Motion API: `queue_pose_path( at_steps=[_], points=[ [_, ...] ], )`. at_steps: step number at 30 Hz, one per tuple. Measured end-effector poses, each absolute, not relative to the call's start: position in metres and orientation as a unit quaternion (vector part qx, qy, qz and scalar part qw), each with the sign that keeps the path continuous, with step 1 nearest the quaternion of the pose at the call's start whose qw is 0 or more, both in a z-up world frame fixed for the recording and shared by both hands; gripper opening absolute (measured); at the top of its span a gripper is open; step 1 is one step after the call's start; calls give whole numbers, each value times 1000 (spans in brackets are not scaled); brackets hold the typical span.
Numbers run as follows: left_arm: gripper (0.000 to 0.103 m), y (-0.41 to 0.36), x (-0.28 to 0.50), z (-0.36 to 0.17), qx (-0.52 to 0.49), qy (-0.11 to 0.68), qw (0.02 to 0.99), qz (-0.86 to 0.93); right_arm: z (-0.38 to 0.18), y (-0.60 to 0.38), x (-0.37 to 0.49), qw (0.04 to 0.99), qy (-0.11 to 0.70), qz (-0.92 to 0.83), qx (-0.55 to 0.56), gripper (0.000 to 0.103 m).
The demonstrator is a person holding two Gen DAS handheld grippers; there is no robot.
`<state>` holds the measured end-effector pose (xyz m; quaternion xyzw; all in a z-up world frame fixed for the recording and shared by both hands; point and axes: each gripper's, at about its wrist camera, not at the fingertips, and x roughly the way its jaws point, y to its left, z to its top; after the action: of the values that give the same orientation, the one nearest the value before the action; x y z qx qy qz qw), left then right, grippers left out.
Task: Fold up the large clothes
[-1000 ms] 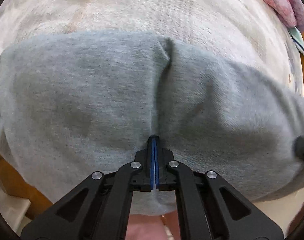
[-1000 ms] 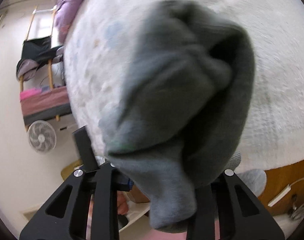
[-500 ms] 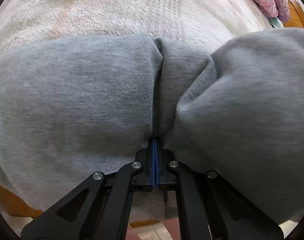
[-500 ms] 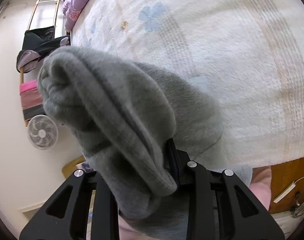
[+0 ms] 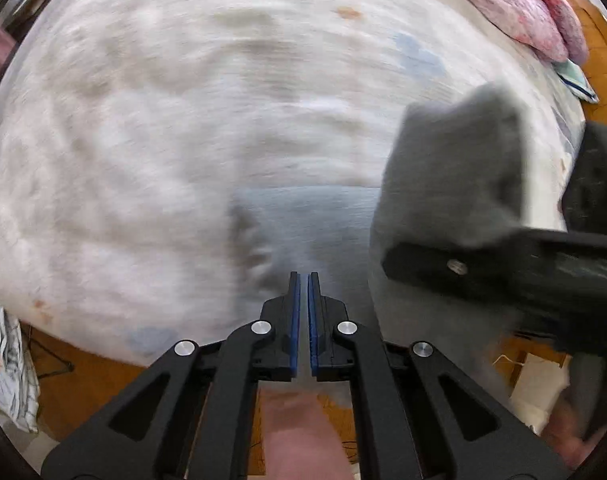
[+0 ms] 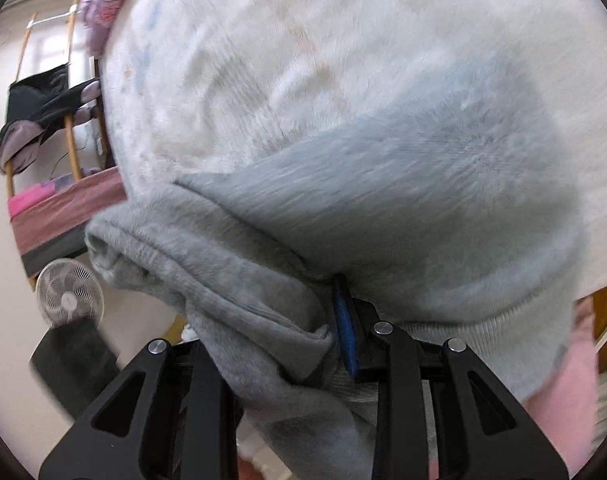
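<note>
In the left wrist view, the left hand-held gripper stands at lower centre with its blue pads drawn almost together and nothing between them. Past its tips lies a flat part of the grey garment on the bed, whose white fleecy blanket fills most of the frame, blurred by motion. At the right edge a bunched fold of the same grey cloth hangs from the right hand-held gripper, seen here from the side as a dark bar. A pink quilt lies at the upper right, and wooden floor shows along the bottom.

The right wrist view shows the grip itself, which the other view only hints at: the right hand-held gripper is clamped on a thick ribbed fold of the grey garment, with the cloth squeezed against one blue pad and spilling down over the left finger. The rest spreads over the blanket to the right. At the far left stand a white fan, a wooden rack draped with dark clothing, and striped pink bedding. A pink sleeve, probably the person's, shows at lower right.
</note>
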<state>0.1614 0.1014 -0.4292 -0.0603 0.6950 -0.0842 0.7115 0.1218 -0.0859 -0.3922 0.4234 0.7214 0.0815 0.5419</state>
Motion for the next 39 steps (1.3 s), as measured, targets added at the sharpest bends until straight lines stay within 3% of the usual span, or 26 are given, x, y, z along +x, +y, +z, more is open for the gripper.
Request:
queue_pose_path(
  at_steps=[4, 9, 12, 17, 19, 21, 23, 26, 27, 31, 33, 39],
  points=[
    [4, 124, 164, -436, -85, 707, 701, -42, -424, -58, 116, 524, 727, 55, 440, 34],
    [8, 145, 157, -441, -102, 722, 684, -14, -433, -27, 117, 461, 739, 116, 477, 77],
    [15, 148, 135, -424, -109, 717, 688, 0, -425, -3, 123, 411, 723, 195, 520, 80],
    [17, 160, 138, -398, -132, 707, 695, 16, -385, -23, 137, 496, 714, 193, 455, 80],
    [17, 147, 148, -390, -144, 698, 701, -10, -365, -48, 141, 541, 699, 180, 432, 69],
    [17, 122, 166, -392, -157, 689, 707, -47, -342, -81, 143, 606, 684, 156, 375, 22],
    [17, 97, 179, -391, -169, 682, 707, -78, -335, -117, 143, 639, 667, 124, 362, 5],
    [17, 57, 204, -425, -146, 698, 696, -86, -363, -146, 141, 639, 680, 70, 354, 4],
    [17, 48, 210, -444, -138, 710, 686, -81, -378, -146, 142, 635, 688, 59, 347, 0],
    [13, 37, 226, -522, -128, 758, 638, -36, -439, -148, 160, 617, 670, 69, 407, 0],
    [13, 39, 230, -507, -132, 752, 645, -38, -431, -152, 166, 604, 671, 49, 426, 0],
    [14, 33, 198, -445, -84, 735, 670, -66, -365, -153, 140, 646, 692, 90, 308, 5]
  ],
)
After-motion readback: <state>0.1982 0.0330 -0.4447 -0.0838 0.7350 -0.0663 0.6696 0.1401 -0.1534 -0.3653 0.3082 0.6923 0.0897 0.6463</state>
